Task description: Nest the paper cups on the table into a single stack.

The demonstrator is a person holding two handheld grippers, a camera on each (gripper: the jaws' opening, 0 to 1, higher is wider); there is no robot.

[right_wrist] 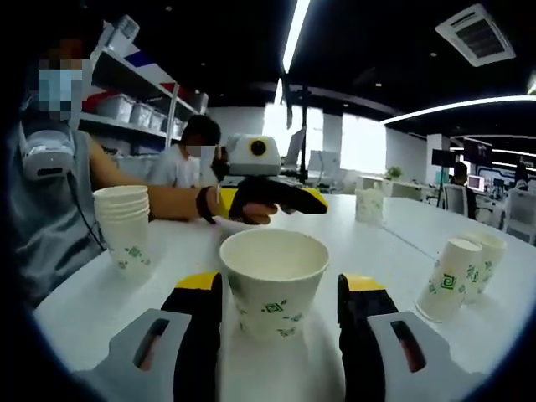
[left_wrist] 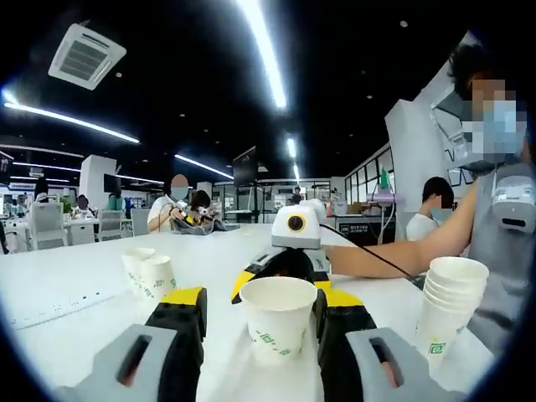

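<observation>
A white paper cup [left_wrist: 277, 318] with green print stands upright on the white table [left_wrist: 75, 289] between the jaws of my left gripper [left_wrist: 261, 303], which is open with a small gap on each side. Just behind that cup, my right gripper [left_wrist: 289, 251] faces this way. In the right gripper view a similar cup [right_wrist: 273, 280] stands between the jaws of my open right gripper [right_wrist: 280, 289]. Beyond it a hand holds my left gripper [right_wrist: 264, 194]. A stack of nested cups [left_wrist: 450, 306] [right_wrist: 126, 219] stands near the person. Two more cups [left_wrist: 147, 273] [right_wrist: 462, 276] stand side by side.
A lone cup [right_wrist: 369, 205] stands farther back on the table. The person [left_wrist: 502, 209] sits close at the table's edge, one forearm [left_wrist: 394, 255] lying across it. Other people [left_wrist: 180, 209] sit at tables behind. Bare tabletop lies around the cups.
</observation>
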